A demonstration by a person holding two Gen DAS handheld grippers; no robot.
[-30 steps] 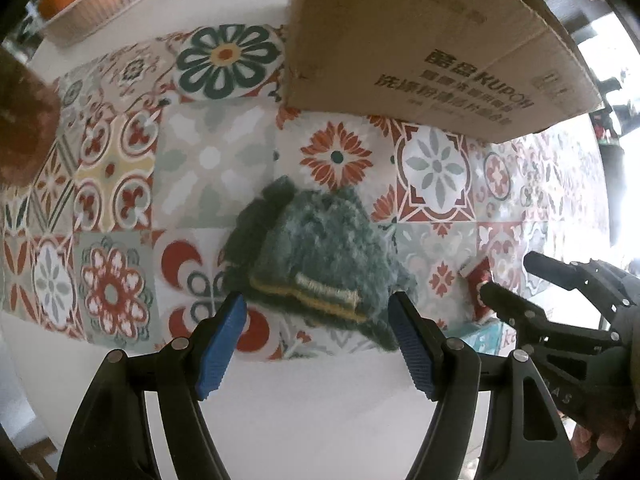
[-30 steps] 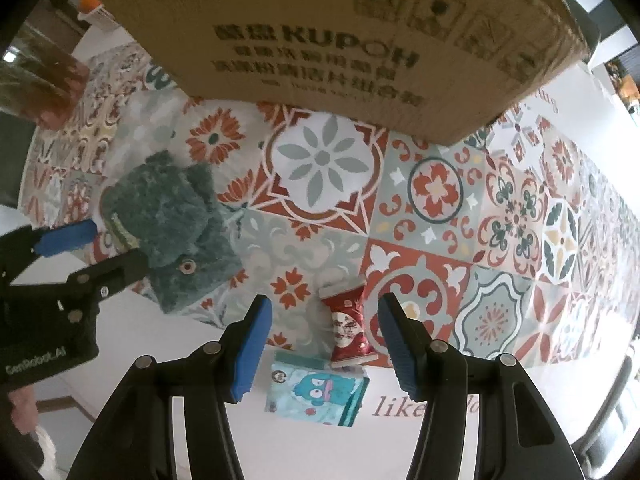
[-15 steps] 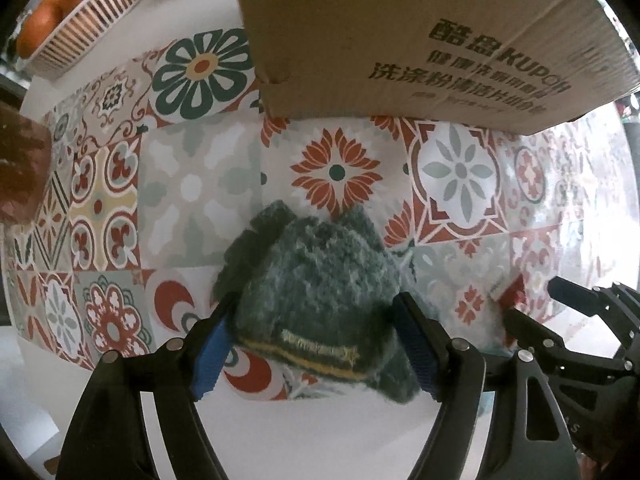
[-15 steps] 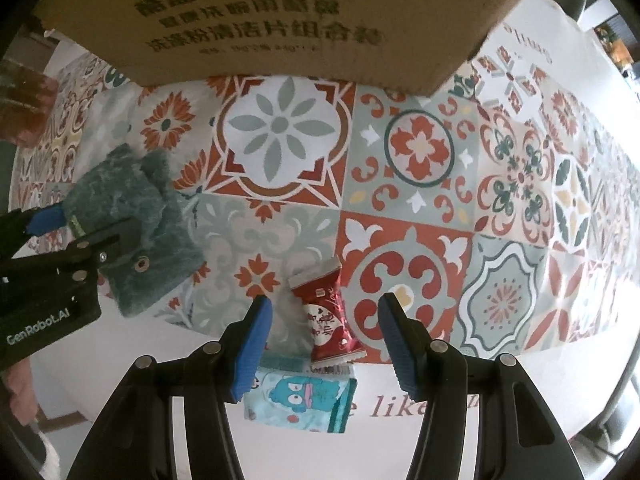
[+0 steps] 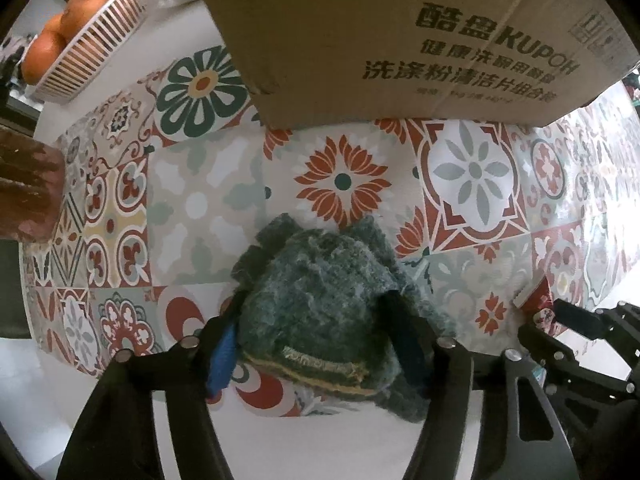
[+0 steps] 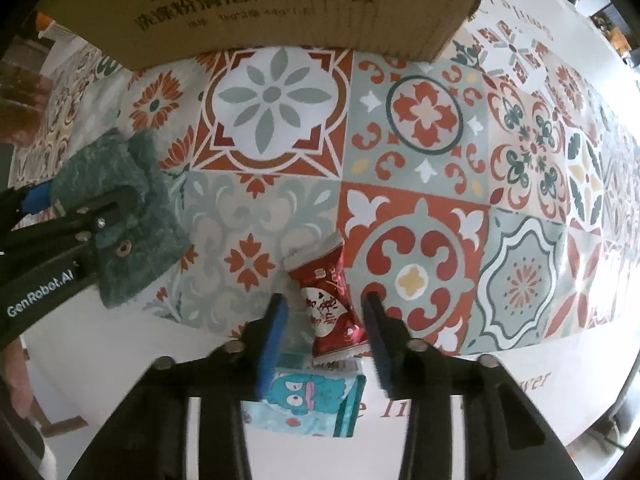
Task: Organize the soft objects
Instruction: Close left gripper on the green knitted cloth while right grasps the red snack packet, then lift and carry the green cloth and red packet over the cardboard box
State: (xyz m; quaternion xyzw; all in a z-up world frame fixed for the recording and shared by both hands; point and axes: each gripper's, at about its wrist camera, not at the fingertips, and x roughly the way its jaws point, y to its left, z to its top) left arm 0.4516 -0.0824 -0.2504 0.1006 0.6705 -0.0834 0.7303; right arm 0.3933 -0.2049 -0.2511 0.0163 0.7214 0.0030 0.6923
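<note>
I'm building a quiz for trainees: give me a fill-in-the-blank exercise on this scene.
1. The left gripper closes around a fuzzy ____ knit item.
2. The right gripper straddles a ____ snack packet.
3. Behind both stands a ____ box.
4. The white basket holds ____.

Missing: green; red; cardboard; oranges
</note>
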